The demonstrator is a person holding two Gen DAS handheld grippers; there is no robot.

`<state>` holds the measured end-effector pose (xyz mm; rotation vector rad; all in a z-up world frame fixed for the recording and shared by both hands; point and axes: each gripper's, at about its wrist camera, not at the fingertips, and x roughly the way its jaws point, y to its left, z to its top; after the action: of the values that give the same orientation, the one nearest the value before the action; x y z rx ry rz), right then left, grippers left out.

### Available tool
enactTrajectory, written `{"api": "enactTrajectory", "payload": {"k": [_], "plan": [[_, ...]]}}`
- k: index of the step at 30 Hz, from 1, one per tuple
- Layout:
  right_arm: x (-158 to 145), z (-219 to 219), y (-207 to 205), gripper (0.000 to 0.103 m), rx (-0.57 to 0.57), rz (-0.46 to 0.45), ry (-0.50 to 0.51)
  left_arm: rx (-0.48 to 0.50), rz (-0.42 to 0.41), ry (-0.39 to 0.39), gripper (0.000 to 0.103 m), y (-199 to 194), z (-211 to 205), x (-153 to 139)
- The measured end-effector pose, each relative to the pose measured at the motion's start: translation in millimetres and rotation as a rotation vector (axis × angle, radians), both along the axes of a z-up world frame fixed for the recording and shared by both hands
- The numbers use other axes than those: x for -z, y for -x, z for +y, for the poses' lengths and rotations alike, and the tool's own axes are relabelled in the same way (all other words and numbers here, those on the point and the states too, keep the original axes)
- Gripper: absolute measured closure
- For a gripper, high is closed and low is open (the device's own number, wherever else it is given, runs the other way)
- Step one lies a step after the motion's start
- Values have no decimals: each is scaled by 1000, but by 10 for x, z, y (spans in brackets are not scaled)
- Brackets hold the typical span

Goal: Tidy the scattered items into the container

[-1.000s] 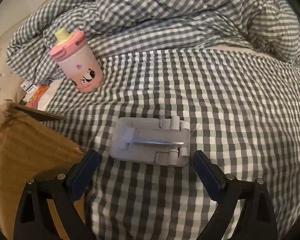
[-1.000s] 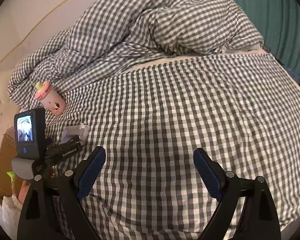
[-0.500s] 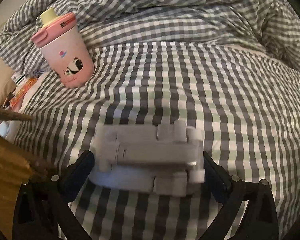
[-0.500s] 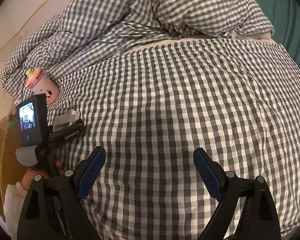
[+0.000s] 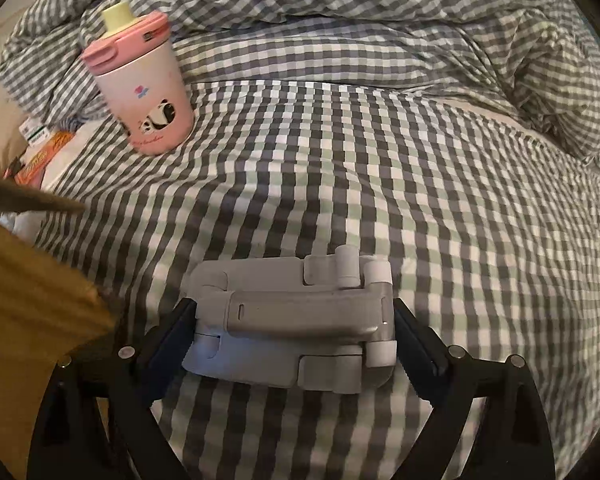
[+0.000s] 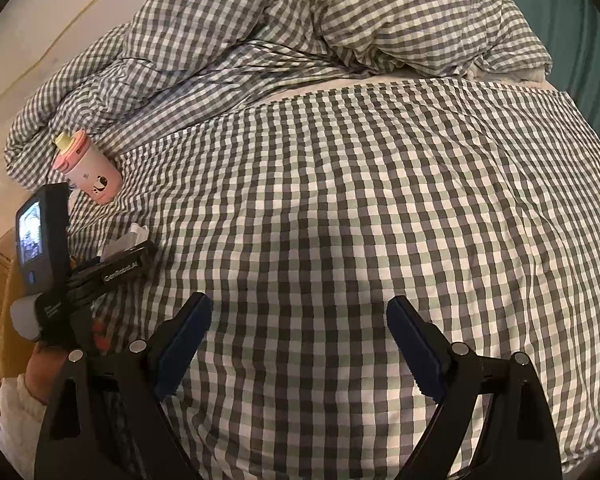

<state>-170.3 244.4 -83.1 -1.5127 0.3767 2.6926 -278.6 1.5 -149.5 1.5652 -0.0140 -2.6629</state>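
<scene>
Left wrist view first: my left gripper is right down on the grey folding stand, which lies flat on the checked bed. Its long axis runs left to right across the view, straight across the gap between my fingers, so each short end faces a pad. The jaws have just been closing in from their widest, and the stand sits between them. The pads look to be at the two ends, touching or a hair off; I can't call it a firm grip yet, so I'm treating the gripper as wide open around it. The cardboard box, which I take for the container, is immediately left of the stand, its flap edge near my left finger. So I judge the coming move a short one: squeeze, lift, swing left. Further off, to the far left, the pink panda cup stands upright against the rumpled duvet, with some packets beside the box.

Right wrist view now: my right gripper hangs over bare checked bed, jaws wide apart, nothing in them. The left gripper's body is at the left edge, with the stand barely showing beyond it and the cup beyond that. Everything still to tidy lies left, so the left hand is plainly nearer.
</scene>
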Motion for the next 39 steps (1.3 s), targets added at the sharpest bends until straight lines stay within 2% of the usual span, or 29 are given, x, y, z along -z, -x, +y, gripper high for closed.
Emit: {"api": "enactTrajectory", "payload": {"k": [5,16,22,29,30,31,35,39], "plan": [[-77,-56,-33,13,-11,11,-5,31,63,-29,9,-202,67,-310],[-391,-165,-258,14,-14,68,-24,87,209,-34,9,-633,154,-1095],[-683,-330,-478,14,-32,127,-43,87,282,-35,9,-958,37,-1557],[-957,-614,-780,14,-58,184,-67,65,334,-36,10,-1372,-265,-1881],[-980,-657,-816,14,-61,189,-72,62,350,-37,21,-1447,-324,-1933],[-1000,-712,-854,14,-66,195,-76,61,360,-35,36,-1506,-367,-1975],[-1053,-1013,-961,14,-103,209,-89,22,377,-38,37,-1695,-655,-2114],[-1072,-1331,-1036,14,-145,207,-118,-27,336,-52,37,-1773,-1007,-2017]]}}
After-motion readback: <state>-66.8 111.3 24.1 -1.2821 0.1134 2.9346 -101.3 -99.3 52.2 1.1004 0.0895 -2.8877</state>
